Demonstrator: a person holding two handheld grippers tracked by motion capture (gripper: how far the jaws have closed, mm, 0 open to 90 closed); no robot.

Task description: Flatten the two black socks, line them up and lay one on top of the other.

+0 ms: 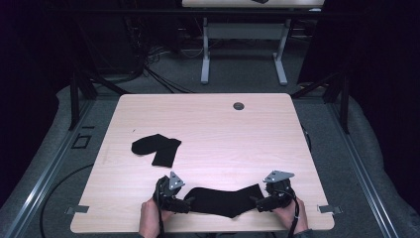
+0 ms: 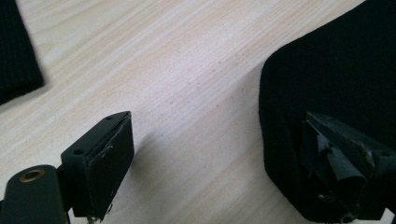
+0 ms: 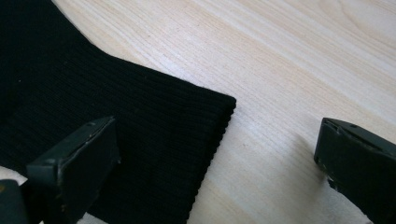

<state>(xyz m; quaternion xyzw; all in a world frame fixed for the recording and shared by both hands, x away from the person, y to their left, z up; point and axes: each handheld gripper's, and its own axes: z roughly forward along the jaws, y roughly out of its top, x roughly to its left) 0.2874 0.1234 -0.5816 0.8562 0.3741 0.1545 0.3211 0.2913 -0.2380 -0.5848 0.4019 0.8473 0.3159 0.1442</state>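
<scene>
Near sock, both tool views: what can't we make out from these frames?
- Near sock, high view: both ends lie under the left tool and right tool, so contact is unclear.
- Left tool view: the sock runs off the right and bottom edges; one jaw covers part of it.
- Right tool view: its cuff runs off the left edge.
- Far sock: too small in the high view to tell its weave.

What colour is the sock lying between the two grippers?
Black, with a fine ribbed knit; the sock shows best in the right gripper view.

Sock [image 1: 225, 200] between grippers, near edge
</scene>
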